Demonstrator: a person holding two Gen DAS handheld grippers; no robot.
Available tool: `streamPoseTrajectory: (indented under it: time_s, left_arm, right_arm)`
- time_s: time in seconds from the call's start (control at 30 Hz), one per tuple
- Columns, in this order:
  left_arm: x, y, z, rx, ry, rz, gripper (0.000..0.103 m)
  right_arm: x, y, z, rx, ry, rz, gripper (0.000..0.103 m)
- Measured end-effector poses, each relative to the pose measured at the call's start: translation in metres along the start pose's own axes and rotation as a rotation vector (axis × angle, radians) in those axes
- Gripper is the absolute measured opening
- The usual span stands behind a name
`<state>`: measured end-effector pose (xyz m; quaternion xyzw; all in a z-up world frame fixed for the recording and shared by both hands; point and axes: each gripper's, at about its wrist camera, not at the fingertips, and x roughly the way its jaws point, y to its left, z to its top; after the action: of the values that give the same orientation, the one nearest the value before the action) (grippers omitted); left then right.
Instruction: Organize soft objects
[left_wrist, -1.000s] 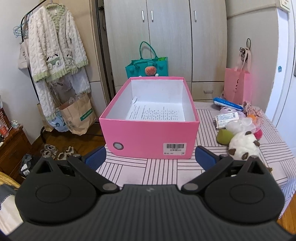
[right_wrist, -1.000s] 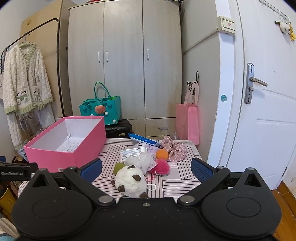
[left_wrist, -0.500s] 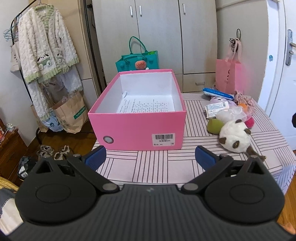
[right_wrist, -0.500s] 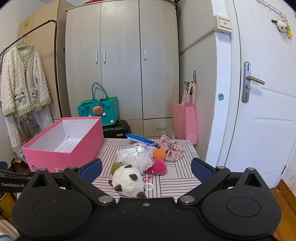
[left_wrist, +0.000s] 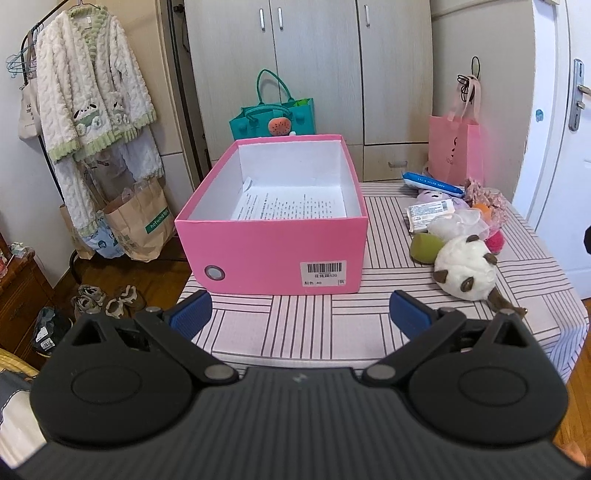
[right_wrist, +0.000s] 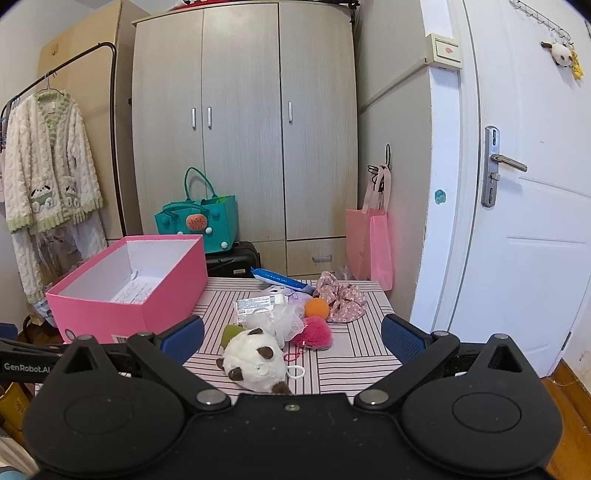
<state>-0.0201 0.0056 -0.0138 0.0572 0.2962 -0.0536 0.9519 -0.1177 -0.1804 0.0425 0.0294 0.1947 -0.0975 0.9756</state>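
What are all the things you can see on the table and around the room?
Box: one, pink, open, left on table, printed paper inside.
Plush toy: one, white and brown, nearest on table.
Pompom: one, hot pink, beside plush.
Ball: one, orange.
Mesh puff: one, white.
Scrunchie: one, floral pink.
Tote bag: one, teal, behind box.
Gift bag: one, pink, hanging.
Cardigan: one, cream and green, on rack.
Left gripper: open, empty.
Right gripper: open, empty.

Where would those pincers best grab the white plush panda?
Probably across the white plush panda's round body, coming down from above with the open right gripper. It lies nearest that gripper at the pile's front, its top clear, and the soft body should squash between the fingers.
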Motion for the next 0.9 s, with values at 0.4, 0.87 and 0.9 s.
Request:
streamPoseTrajectory:
  time_s: [0.4,0.87,0.9]
  left_arm:
    - [0.003,0.004,0.002,-0.038,0.023,-0.035,0.103]
    - [0.031,-0.027,0.018,0.021,0.031,-0.043,0.101]
    - [0.037,-0.031,0.018,0.028,0.043,-0.05,0.101]
  right_arm:
    - [0.001,-0.004,-0.001,-0.004,-0.005,-0.006,0.103]
    - [0.055,-0.037,-0.025,0.077,-0.063,0.258,0.103]
    - [0.061,-0.038,-0.031,0.062,-0.079,0.272,0.103]
